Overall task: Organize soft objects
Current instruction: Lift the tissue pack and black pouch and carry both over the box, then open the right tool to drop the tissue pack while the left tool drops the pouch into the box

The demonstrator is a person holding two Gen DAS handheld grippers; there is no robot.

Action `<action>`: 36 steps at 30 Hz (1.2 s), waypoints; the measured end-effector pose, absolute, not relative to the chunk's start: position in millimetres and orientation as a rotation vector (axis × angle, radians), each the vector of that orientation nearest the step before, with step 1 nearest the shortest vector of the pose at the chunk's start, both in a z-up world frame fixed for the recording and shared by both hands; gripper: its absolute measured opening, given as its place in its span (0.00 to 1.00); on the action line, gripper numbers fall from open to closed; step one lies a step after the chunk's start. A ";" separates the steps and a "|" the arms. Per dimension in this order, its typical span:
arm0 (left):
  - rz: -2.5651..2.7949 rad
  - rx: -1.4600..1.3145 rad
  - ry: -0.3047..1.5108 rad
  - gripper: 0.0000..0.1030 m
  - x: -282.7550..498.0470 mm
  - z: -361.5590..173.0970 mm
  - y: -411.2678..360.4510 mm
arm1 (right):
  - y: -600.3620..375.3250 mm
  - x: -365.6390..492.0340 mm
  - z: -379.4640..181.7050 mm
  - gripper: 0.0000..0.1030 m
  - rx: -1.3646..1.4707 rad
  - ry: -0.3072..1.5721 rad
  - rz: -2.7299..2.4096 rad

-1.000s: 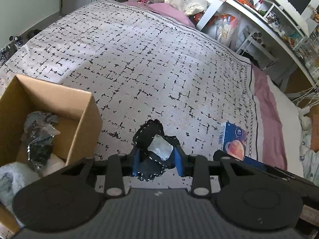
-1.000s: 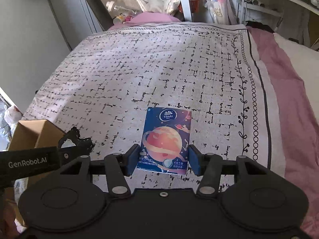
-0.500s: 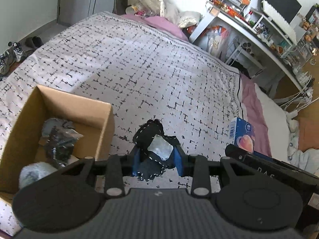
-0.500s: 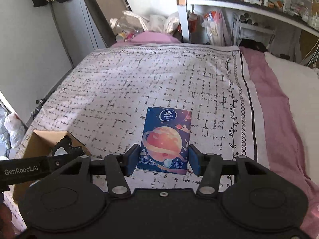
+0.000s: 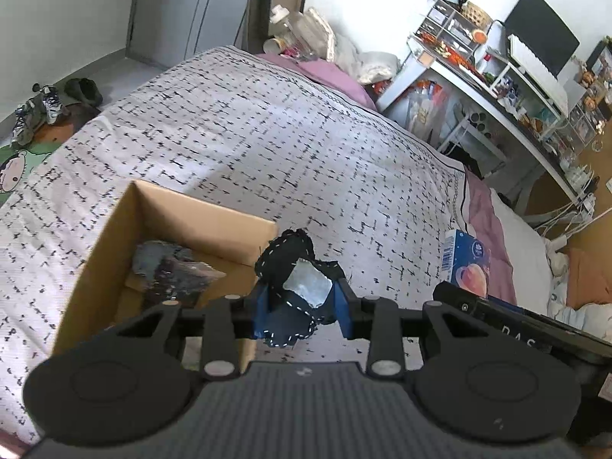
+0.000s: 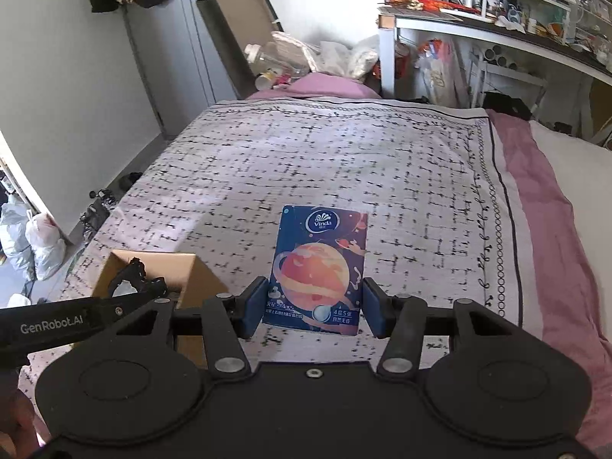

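1. Left gripper (image 5: 302, 311) clamps a dark stitched pouch (image 5: 296, 287), held up at the cardboard box (image 5: 183, 229) rim's 3 o'clock corner.
2. Right gripper (image 6: 313, 311) pinches the blue tissue pack (image 6: 319, 267) above the patterned bedspread (image 6: 325, 160).

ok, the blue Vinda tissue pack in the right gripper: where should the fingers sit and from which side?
Across its two long edges at the near short end, coming in along its length, as the right gripper does now. The tissue pack is a flat rectangle, face up in the right wrist view, narrow enough to fit between the fingers, so its broad faces need no contact.
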State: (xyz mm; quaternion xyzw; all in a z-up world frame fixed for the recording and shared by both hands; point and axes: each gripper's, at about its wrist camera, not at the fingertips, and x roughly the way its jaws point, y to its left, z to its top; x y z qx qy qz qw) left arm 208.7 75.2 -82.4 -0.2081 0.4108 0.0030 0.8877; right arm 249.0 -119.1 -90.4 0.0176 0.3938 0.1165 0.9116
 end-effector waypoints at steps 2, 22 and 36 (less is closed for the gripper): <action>0.012 -0.443 0.849 0.34 205.5 -82.2 82.8 | -113.2 247.1 -87.9 0.50 0.038 0.808 0.250; 0.098 -0.504 0.828 0.34 194.3 -94.1 159.7 | -42.1 242.5 -84.3 0.50 0.001 0.801 0.332; 0.136 -0.535 0.895 0.38 199.2 -124.2 186.6 | 5.8 247.7 -101.3 0.50 -0.048 0.839 0.374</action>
